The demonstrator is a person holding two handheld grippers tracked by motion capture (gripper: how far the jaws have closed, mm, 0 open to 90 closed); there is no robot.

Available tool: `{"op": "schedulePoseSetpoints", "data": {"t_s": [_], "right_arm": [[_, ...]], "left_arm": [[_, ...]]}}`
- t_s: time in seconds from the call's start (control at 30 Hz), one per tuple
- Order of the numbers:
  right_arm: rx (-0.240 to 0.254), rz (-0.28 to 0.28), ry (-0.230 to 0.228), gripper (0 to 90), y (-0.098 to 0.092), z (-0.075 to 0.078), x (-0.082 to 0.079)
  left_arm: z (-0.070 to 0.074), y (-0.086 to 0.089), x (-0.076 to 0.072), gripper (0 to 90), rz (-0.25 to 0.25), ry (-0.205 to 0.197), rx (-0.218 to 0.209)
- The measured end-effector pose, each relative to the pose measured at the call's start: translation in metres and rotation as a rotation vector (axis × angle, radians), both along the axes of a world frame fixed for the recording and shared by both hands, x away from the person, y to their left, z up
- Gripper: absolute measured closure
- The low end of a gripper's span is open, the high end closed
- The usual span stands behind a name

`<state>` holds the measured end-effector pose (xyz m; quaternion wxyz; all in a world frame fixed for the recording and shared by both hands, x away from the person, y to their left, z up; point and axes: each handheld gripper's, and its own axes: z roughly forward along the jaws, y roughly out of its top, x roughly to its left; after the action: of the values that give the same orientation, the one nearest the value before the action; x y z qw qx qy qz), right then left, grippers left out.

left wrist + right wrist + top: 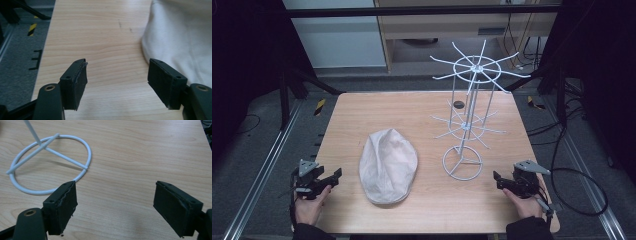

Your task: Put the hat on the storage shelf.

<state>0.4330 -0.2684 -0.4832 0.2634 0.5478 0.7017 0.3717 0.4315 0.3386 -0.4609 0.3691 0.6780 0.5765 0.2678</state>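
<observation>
Our left hand-held gripper rests at the near left tabletop edge, jaws spread and empty, just left of the cream cap lying flat at centre. Our right hand-held gripper, equally spread and empty, waits near the white wire rack, whose ring base stands right of the cap, probably so we can hang it there.

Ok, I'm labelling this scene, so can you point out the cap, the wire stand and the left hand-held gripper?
cap point(388, 166), high view, middle of the crown.
wire stand point(462, 162), high view, ring base on the table.
left hand-held gripper point(117, 85), left gripper view, midway between its open fingertips.
</observation>
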Motion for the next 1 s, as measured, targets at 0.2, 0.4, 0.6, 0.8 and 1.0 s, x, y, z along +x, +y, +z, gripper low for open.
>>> {"op": "schedulePoseSetpoints", "data": {"t_s": [0.2,0.4,0.6,0.8,1.0], "right_arm": [[0.006,-0.003,-0.025,22.0,0.001,0.004,-0.004],[-0.001,-0.022,-0.053,24.2,0.003,0.01,-0.009],[-0.013,-0.018,-0.06,24.5,0.005,0.011,-0.01],[-0.028,-0.016,-0.056,25.6,0.009,0.012,-0.011],[-0.026,-0.027,-0.063,27.7,0.009,0.014,-0.013]], "left_arm": [[0.012,-0.009,-0.007,34.6,-0.026,-0.038,-0.005],[0.025,-0.018,-0.012,35.0,-0.07,-0.055,-0.037],[0.035,-0.028,-0.012,34.2,-0.101,-0.052,-0.06],[0.042,-0.037,-0.011,34.2,-0.122,-0.054,-0.053],[0.053,-0.048,-0.01,34.3,-0.143,-0.057,-0.045]]}}
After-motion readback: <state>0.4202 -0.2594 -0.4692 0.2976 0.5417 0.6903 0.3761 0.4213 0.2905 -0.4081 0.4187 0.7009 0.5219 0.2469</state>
